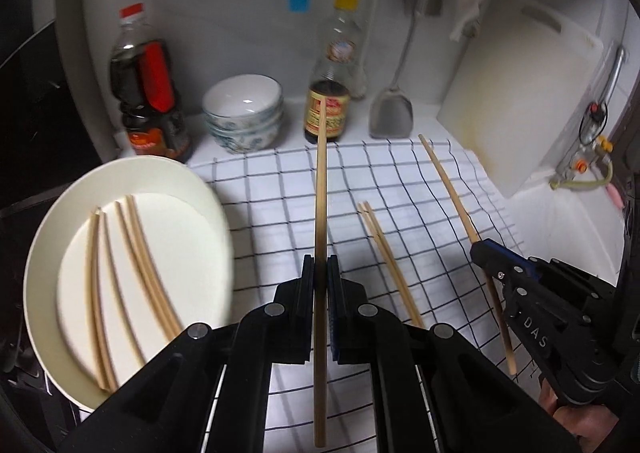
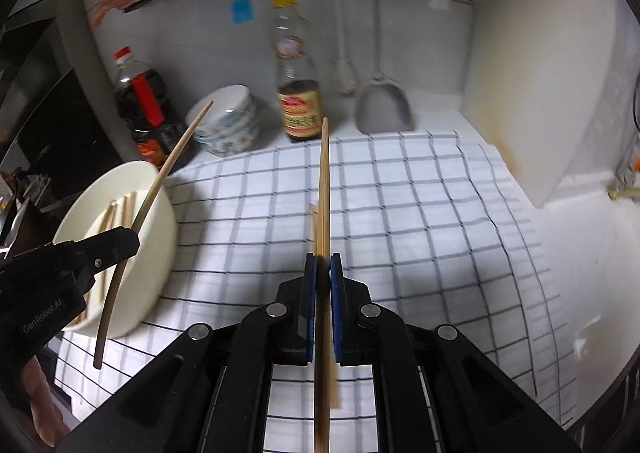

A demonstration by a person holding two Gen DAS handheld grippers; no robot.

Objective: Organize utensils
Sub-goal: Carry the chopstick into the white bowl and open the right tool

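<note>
My left gripper [image 1: 320, 265] is shut on a single wooden chopstick [image 1: 320, 193] that runs straight ahead above the checked cloth [image 1: 260, 213]. To its left a cream plate [image 1: 132, 169] holds several chopsticks [image 1: 136, 253]. Two more chopsticks [image 1: 390, 261] lie side by side on the cloth. At the right, my right gripper [image 1: 482, 251] is shut on another chopstick [image 1: 448, 181]. In the right wrist view that gripper [image 2: 323, 265] clamps its chopstick [image 2: 325, 181], raised over the cloth. The left gripper [image 2: 130, 239] hangs beside the plate [image 2: 166, 221], gripping its chopstick [image 2: 176, 149].
Along the back wall stand a red-capped dark sauce bottle [image 1: 148, 93], stacked patterned bowls [image 1: 244, 113], a yellow-capped bottle [image 1: 332, 93] and a hanging metal spatula [image 1: 392, 113]. A white cutting board [image 1: 516, 101] leans at the right. A dark appliance [image 2: 52, 101] borders the left.
</note>
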